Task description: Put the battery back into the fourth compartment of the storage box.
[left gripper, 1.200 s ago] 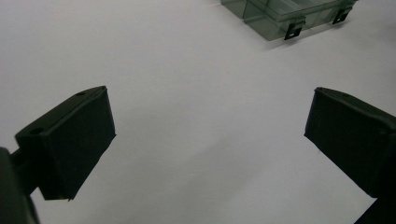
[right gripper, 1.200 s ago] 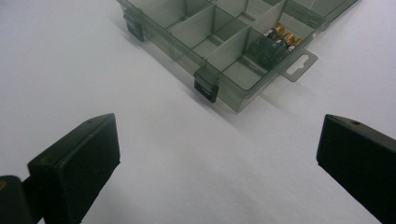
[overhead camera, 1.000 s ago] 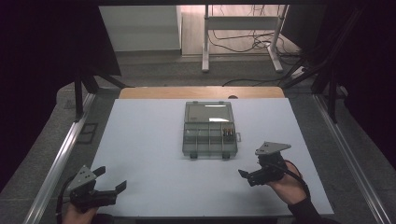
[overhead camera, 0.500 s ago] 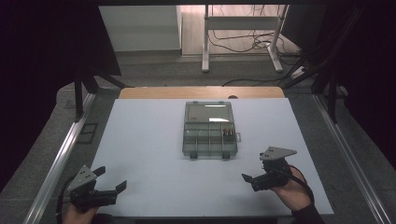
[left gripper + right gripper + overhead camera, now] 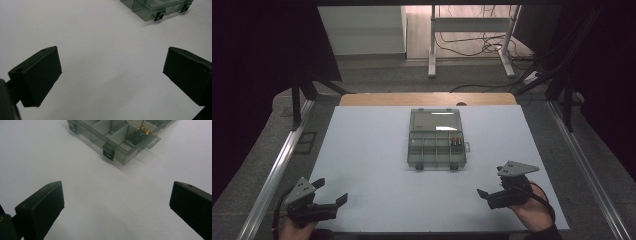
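On the white table (image 5: 377, 150), 2 released grippers well apart from the organizer box (image 5: 435, 138).

A white bench (image 5: 362, 150) with a wooden strip (image 5: 427, 99) at its far edge stands on grey floor (image 5: 412, 80) — dark curtains (image 5: 262, 50) hang on both sides. Beyond, a white metal stand (image 5: 469, 30) straddles loose cables (image 5: 467, 47) on a brightly lit floor.

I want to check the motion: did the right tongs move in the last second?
Yes. The right tongs drew back toward the person, away from the compartment box, which stayed put.
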{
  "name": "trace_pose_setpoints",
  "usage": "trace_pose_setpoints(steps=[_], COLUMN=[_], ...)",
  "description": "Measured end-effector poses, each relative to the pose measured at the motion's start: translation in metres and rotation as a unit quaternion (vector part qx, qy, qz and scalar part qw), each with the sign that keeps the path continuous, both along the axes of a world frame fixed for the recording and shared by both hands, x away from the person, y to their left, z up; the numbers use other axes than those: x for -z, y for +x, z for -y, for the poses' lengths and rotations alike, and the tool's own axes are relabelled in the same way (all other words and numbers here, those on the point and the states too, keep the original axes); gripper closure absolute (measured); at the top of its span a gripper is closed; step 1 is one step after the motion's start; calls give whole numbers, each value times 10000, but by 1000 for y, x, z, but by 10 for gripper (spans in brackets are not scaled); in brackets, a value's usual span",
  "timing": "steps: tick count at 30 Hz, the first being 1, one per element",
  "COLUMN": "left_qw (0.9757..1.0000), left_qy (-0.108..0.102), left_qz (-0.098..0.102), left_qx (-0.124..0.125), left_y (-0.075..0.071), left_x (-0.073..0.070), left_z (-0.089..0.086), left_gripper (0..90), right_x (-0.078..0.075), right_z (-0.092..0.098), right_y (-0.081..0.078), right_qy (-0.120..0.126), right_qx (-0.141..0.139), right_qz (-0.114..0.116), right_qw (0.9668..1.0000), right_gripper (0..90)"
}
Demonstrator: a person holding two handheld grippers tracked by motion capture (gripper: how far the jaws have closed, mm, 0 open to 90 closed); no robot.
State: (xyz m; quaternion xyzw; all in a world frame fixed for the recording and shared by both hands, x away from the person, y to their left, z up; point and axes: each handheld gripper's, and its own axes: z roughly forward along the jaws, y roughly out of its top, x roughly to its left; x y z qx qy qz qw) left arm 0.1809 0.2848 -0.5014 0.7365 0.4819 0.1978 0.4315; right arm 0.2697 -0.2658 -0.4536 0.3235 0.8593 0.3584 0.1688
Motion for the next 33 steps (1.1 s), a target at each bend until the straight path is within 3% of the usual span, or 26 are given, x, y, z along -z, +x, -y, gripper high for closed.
trace_pose_setpoints(steps=[20, 33], left_qw=[10000, 10000], left_qy=[21, 32], left_qz=[-17, -22], left_qx=[-30, -40], left_y=[0, 1], left_x=[0, 0], left_z=[0, 1], left_gripper=[24, 25], right_x=[1, 9], right_z=[33, 59], right_y=[-16, -27], right_qy=[134, 192], right_qx=[499, 932], right_qz=[21, 144], right_qw=[9987, 9954], right_gripper=[0, 0])
